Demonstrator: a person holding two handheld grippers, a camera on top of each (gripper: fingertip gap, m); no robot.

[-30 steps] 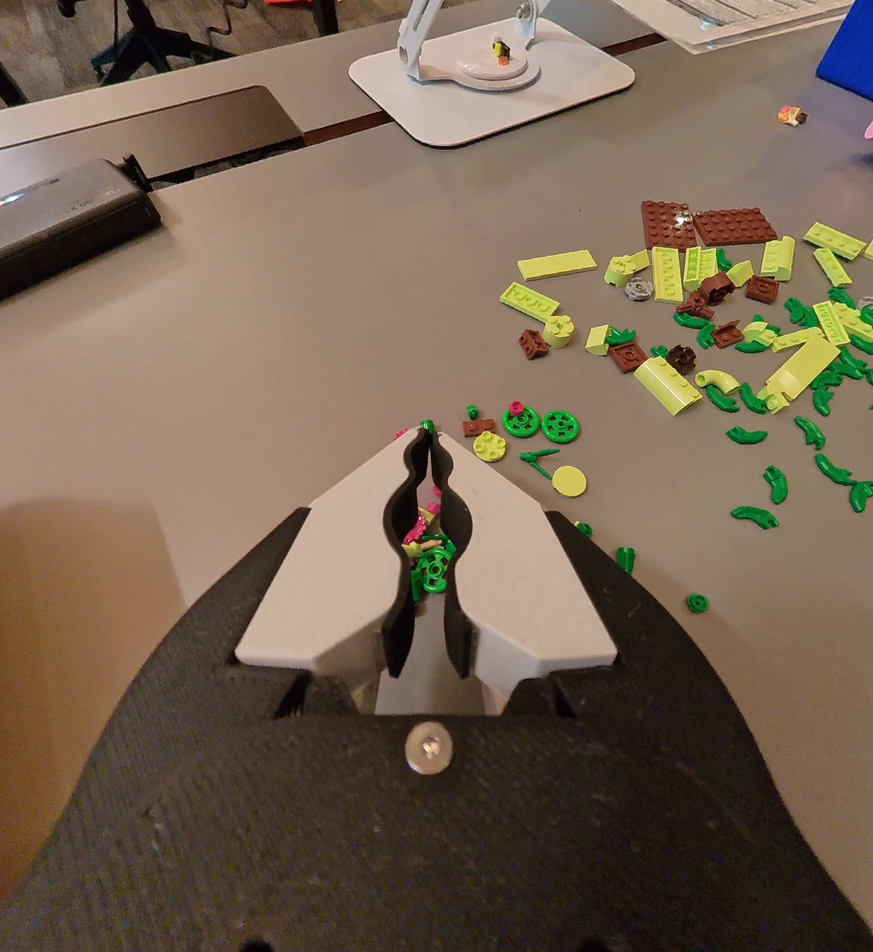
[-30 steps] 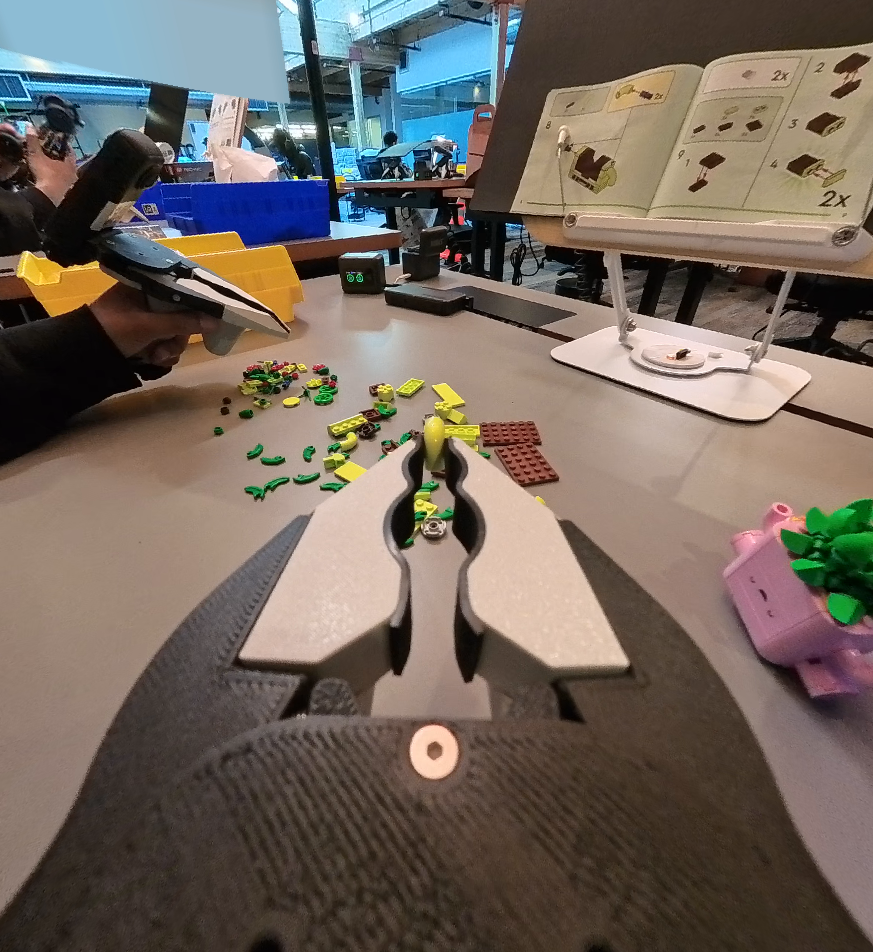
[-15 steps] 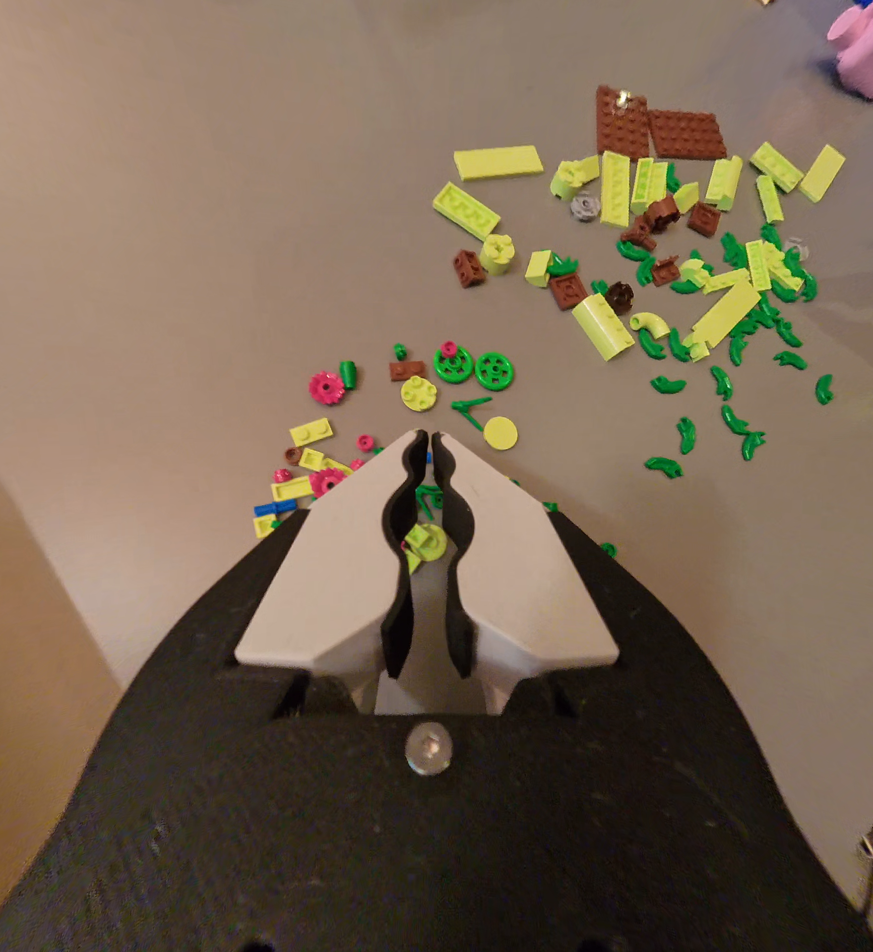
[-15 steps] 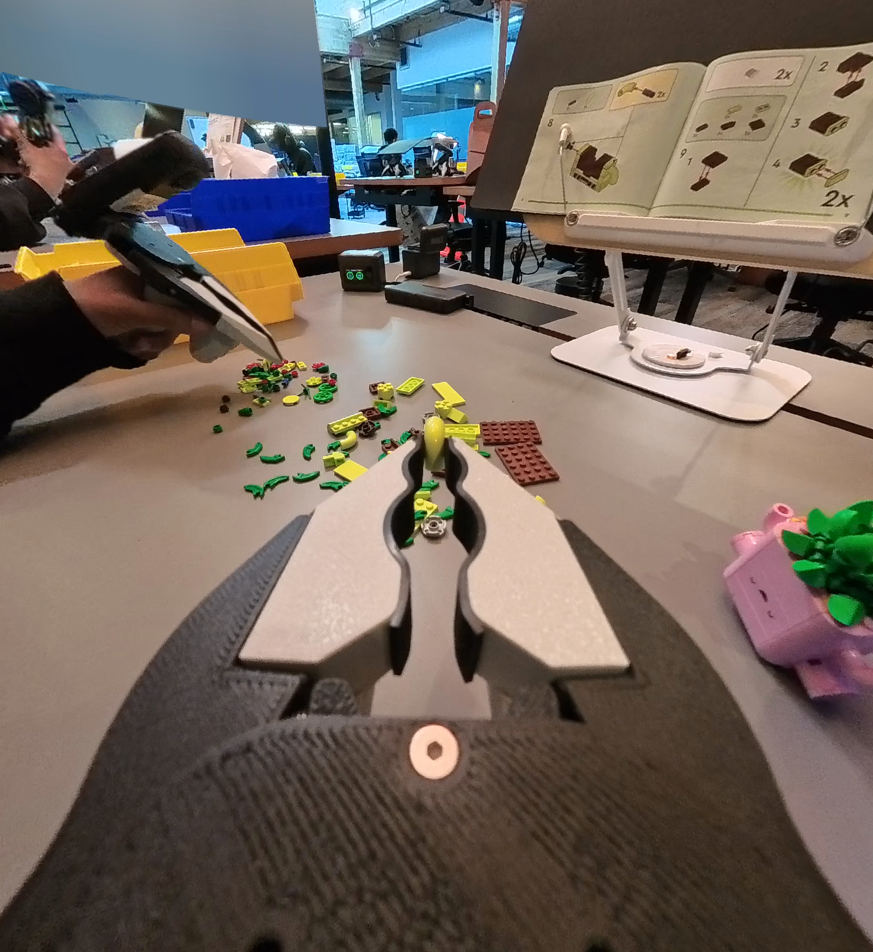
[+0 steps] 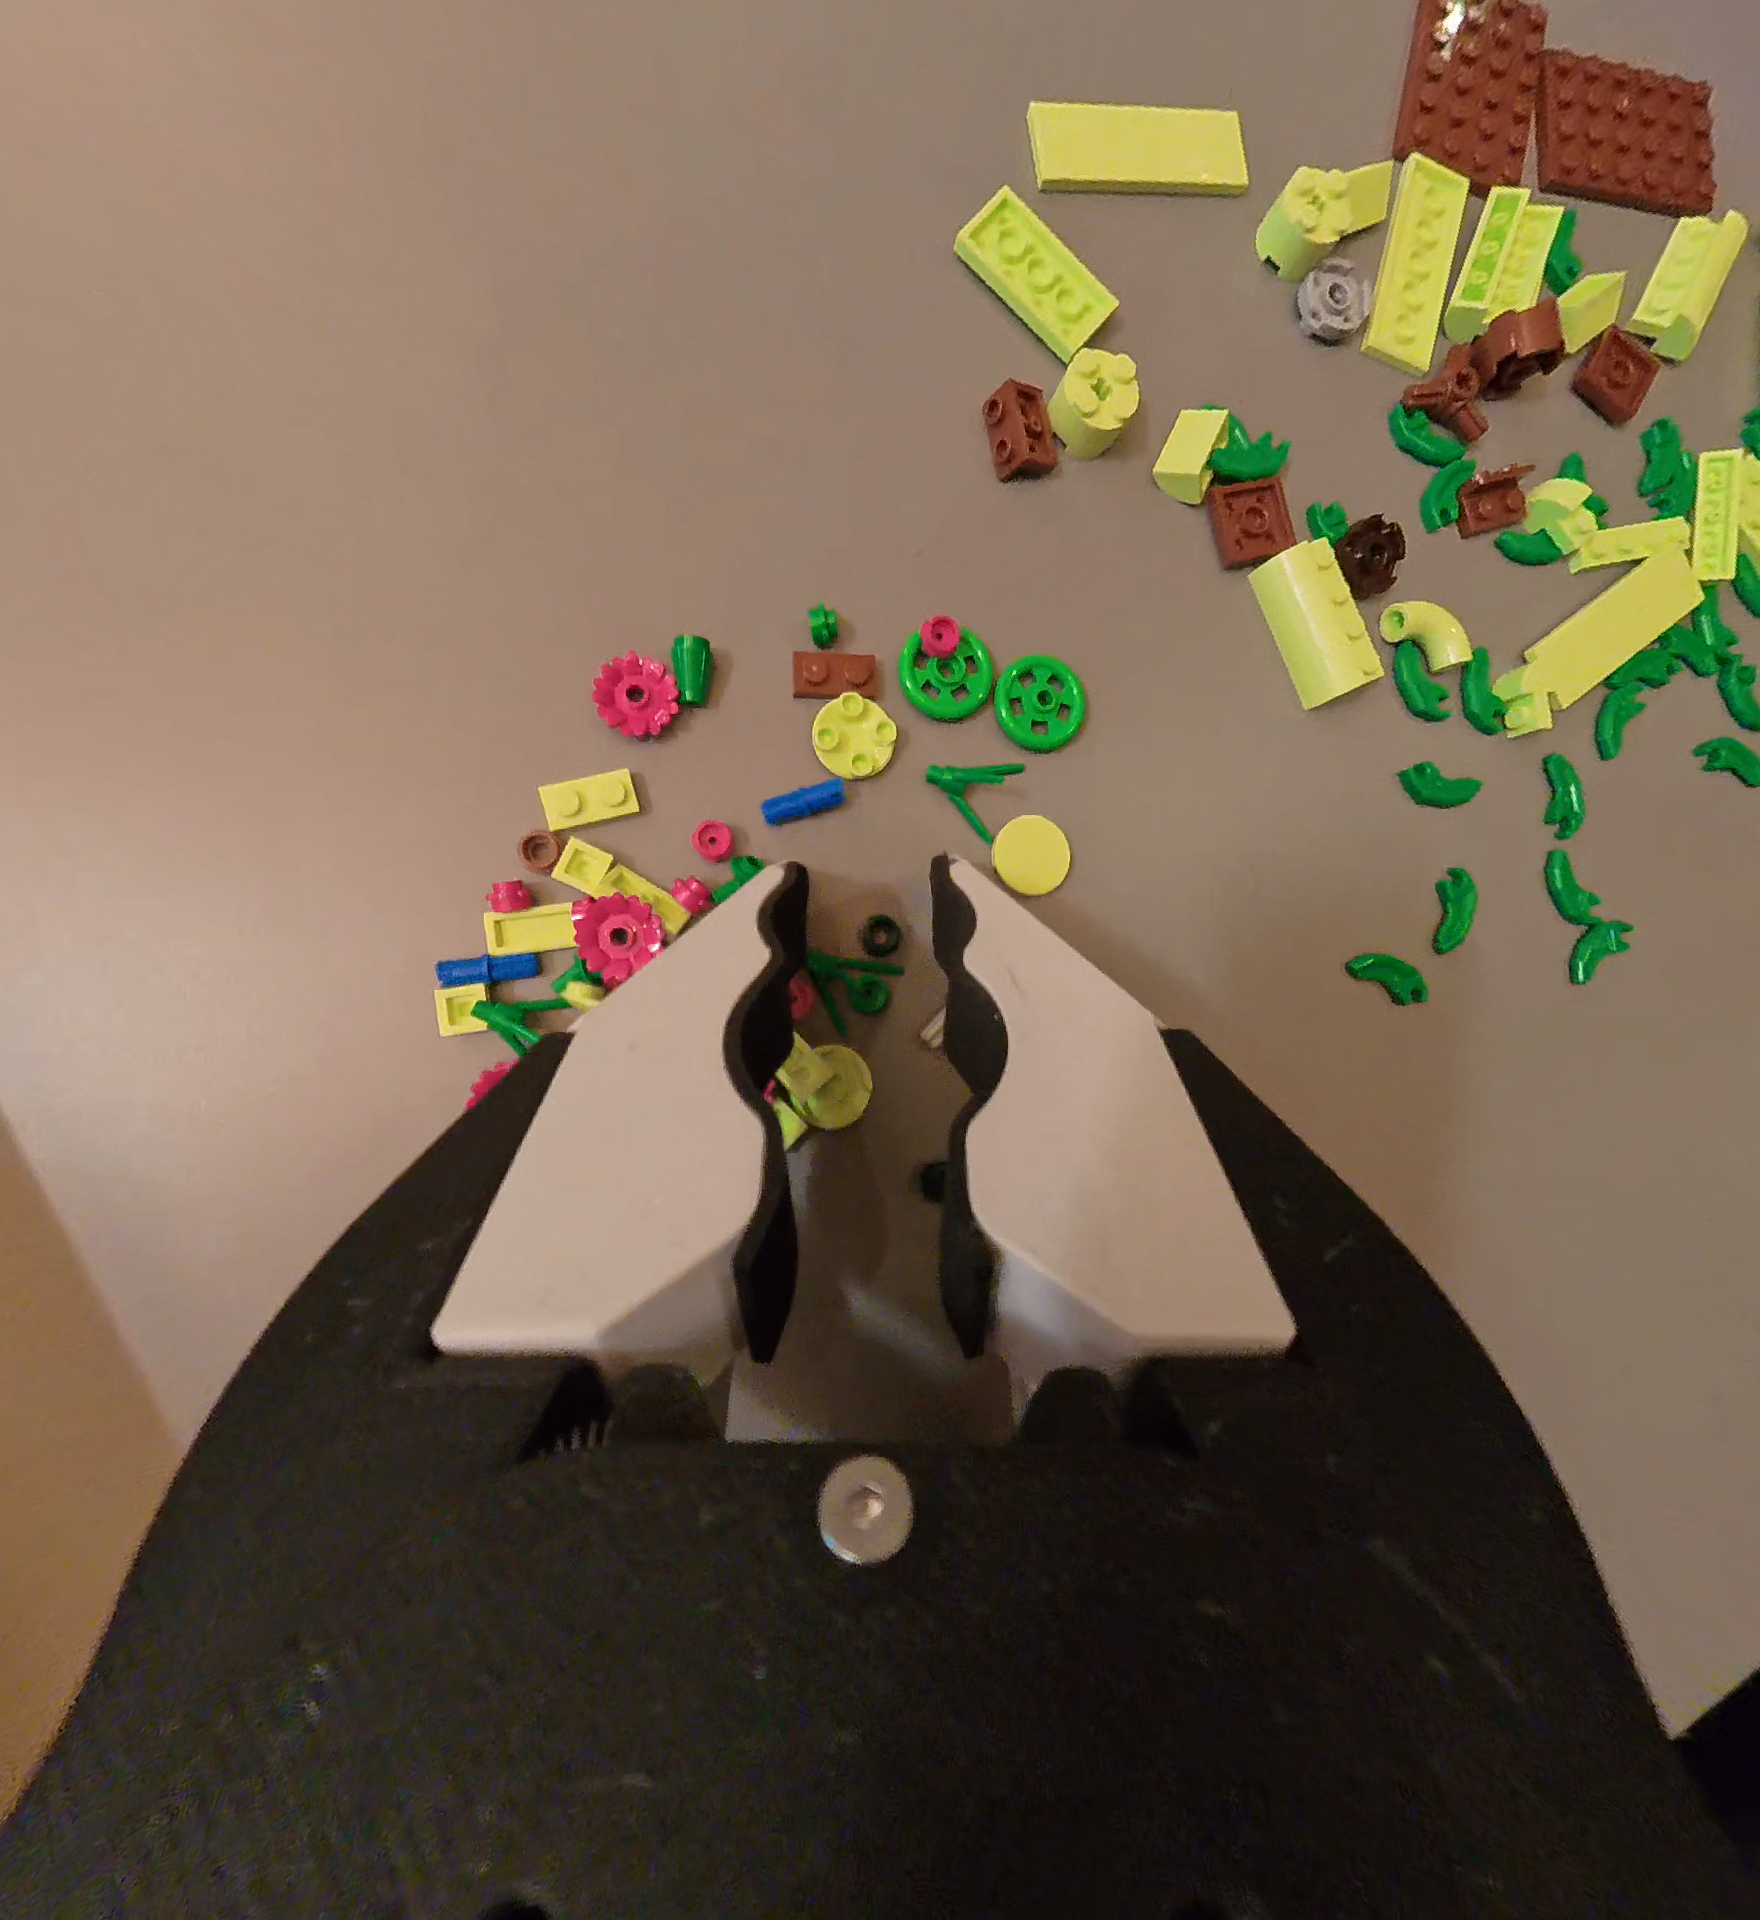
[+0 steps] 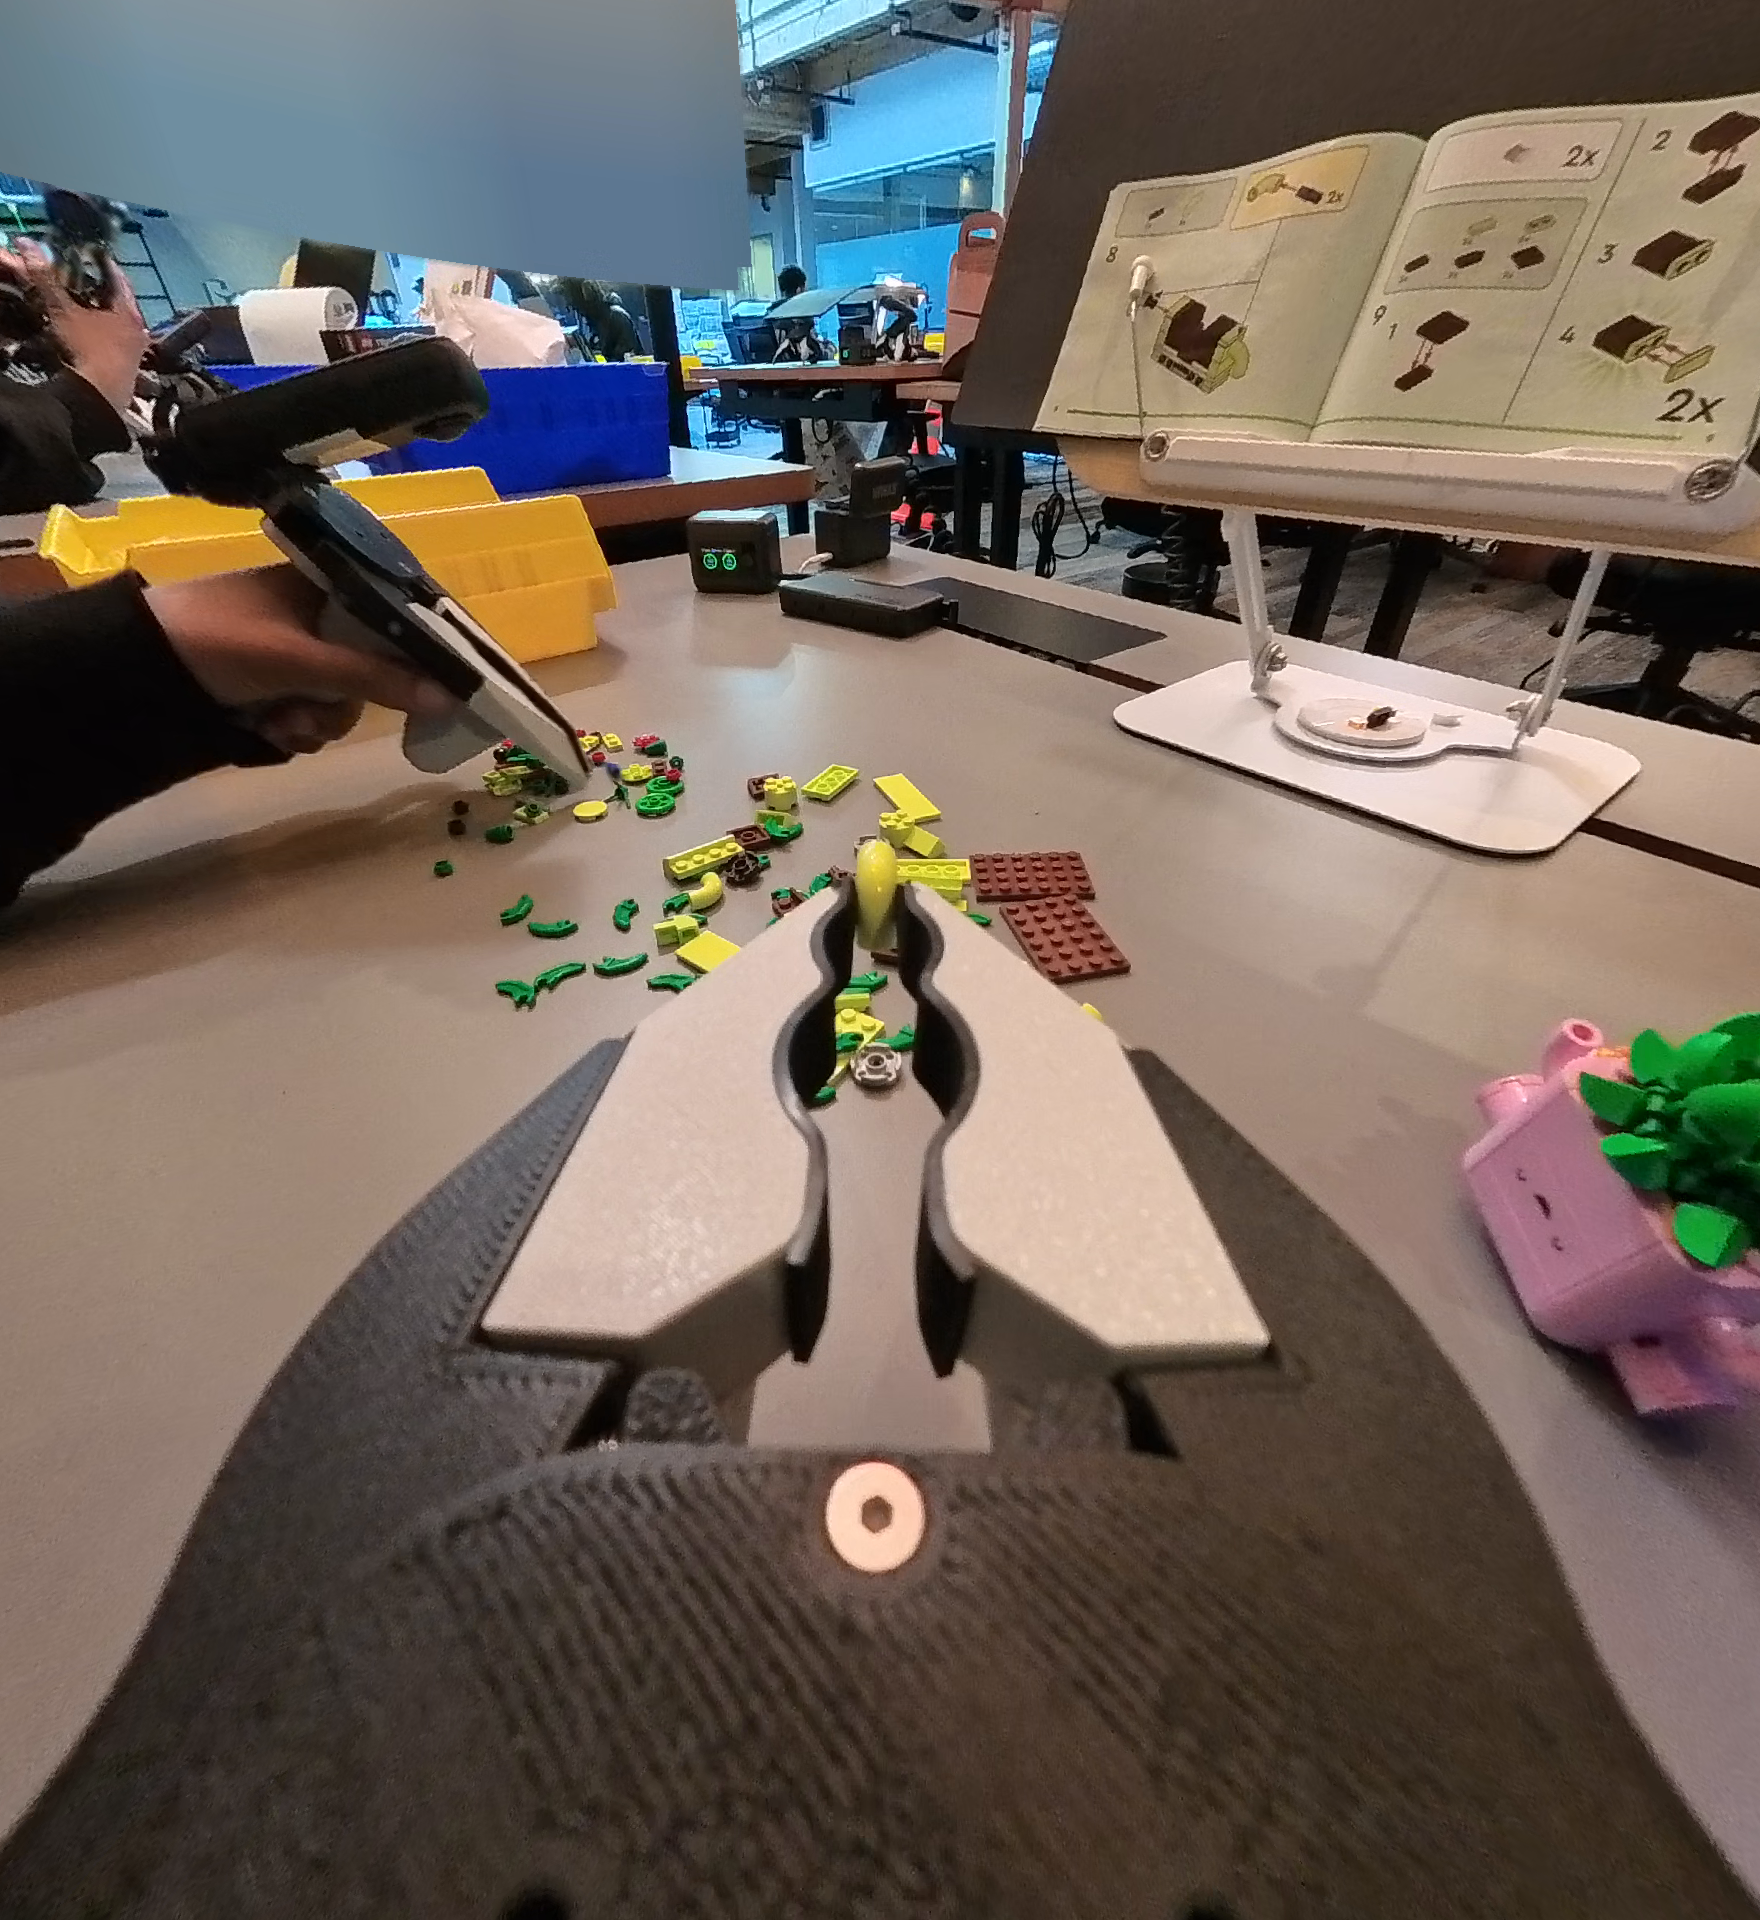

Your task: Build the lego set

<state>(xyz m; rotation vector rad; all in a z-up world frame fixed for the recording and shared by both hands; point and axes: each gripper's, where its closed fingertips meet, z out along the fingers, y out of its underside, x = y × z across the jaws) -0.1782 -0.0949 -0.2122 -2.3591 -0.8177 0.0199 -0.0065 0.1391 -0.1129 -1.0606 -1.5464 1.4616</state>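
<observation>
Between the spread fingers of the left claw (image 5: pixel 868 878), which hovers low over the grey bench (image 5: pixel 336 416), lie small loose bricks: thin green stems (image 5: pixel 848 977) and a lime round plate (image 5: pixel 832 1083) nearer the palm. Just ahead of its tips sit a flat lime disc (image 5: pixel 1031 854) and a blue pin (image 5: pixel 801 802); pink flowers (image 5: pixel 616 933) lie to its left. The right claw (image 6: pixel 876 896), held well apart from the left, is pressed together on a lime curved piece (image 6: pixel 874 889) pinched at its tips. Judged by look, these pieces are light, rigid and smooth, so they may skid or flip; pinch across flat opposite edges, with fingertips only.
</observation>
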